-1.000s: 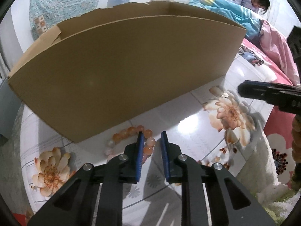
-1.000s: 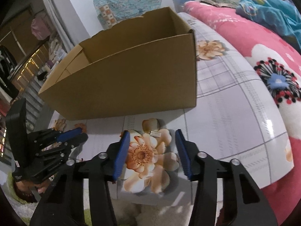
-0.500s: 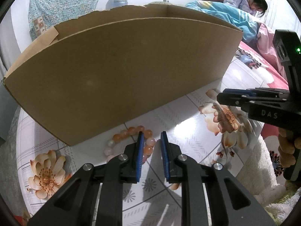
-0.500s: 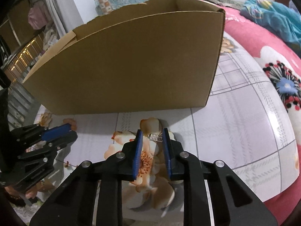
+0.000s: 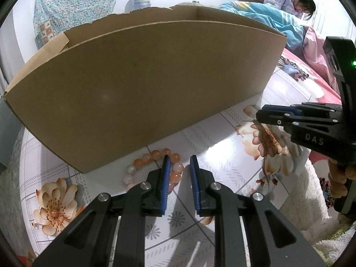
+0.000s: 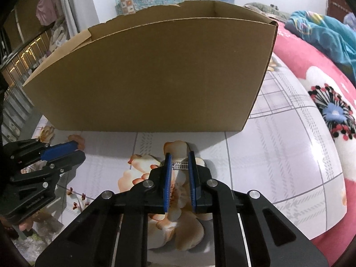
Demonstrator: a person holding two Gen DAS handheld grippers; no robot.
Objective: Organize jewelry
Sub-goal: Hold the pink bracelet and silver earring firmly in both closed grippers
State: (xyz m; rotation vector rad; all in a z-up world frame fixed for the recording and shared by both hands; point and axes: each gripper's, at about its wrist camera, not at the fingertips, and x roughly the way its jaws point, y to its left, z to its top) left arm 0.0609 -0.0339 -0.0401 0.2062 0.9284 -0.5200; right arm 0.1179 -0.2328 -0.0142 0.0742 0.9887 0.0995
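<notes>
Closing jaws pinch one silver clasp (image 6: 180, 165) beside one box (image 6: 155, 77).

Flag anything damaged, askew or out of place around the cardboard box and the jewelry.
The cardboard box has a ragged, torn back rim, as if its flaps were ripped off. The bead bracelet lies loose on the tabletop against the box's front wall. Nothing looks spilled or broken.

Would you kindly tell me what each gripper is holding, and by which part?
The right gripper is closing on a small silver ring, pads at its two ends. The left gripper holds nothing.
</notes>
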